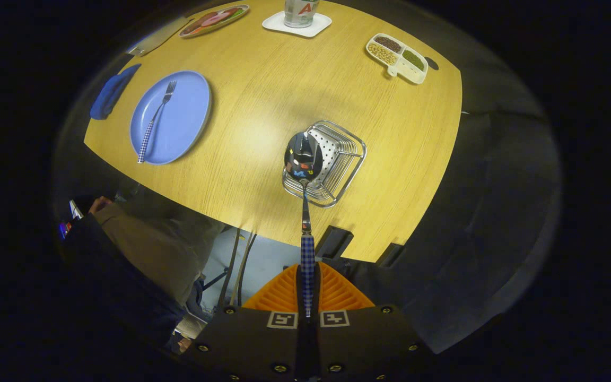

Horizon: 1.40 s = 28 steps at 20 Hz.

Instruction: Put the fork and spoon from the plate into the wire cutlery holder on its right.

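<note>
Spoon is sitting in my hand-held gripper at the bottom centre of the frame: I am pinching its checked handle between the two orange fingers, which are closed tight on it, and the shaft is running straight ahead of them with the bowl at the far end. That bowl is hanging over the near left rim of the wire cutlery holder, which is standing on the bench just right of the frame's centre. I cannot tell how high the bowl is riding above the wires.

I am judging this as the delivery step for the first utensil. What matters is that the holder's open mouth is lying slightly right of and beyond the bowl, so I am expecting to need a small shift that way and a tilt that turns the long axis downward before I am letting go; otherwise the bowl risks catching on the rim.

Fork is lying on the blue plate in the upper left of the frame, well apart from the holder, tines pointing away from me, handle slanting toward the plate's near edge.
</note>
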### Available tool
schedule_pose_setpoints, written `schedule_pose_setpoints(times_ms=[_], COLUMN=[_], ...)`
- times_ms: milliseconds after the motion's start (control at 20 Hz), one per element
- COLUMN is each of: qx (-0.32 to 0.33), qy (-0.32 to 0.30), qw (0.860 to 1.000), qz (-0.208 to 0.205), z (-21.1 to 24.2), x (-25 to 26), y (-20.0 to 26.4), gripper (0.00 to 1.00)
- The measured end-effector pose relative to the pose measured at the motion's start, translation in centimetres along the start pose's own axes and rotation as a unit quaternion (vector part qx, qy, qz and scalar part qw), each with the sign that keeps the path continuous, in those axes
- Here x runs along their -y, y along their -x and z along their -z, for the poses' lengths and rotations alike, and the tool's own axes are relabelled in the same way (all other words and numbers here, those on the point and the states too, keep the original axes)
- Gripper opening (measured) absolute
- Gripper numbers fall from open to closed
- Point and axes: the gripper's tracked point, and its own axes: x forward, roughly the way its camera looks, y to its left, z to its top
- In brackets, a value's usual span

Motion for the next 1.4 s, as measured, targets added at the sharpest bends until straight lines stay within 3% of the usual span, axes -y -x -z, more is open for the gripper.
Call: schedule_pose_setpoints(times_ms=[600,1050,1400], qx=[-0.099,-0.133,-0.127], qy=[0.005,0.008,-0.021], qw=[0.995,0.991,0.991], qz=[-0.013,-0.016,-0.034], z=[-2.1,-4.7,-5.4], x=[1.9,1.9,1.7], y=[-3.7,-5.1,-4.8], gripper=[0.01,0.01,0.11])
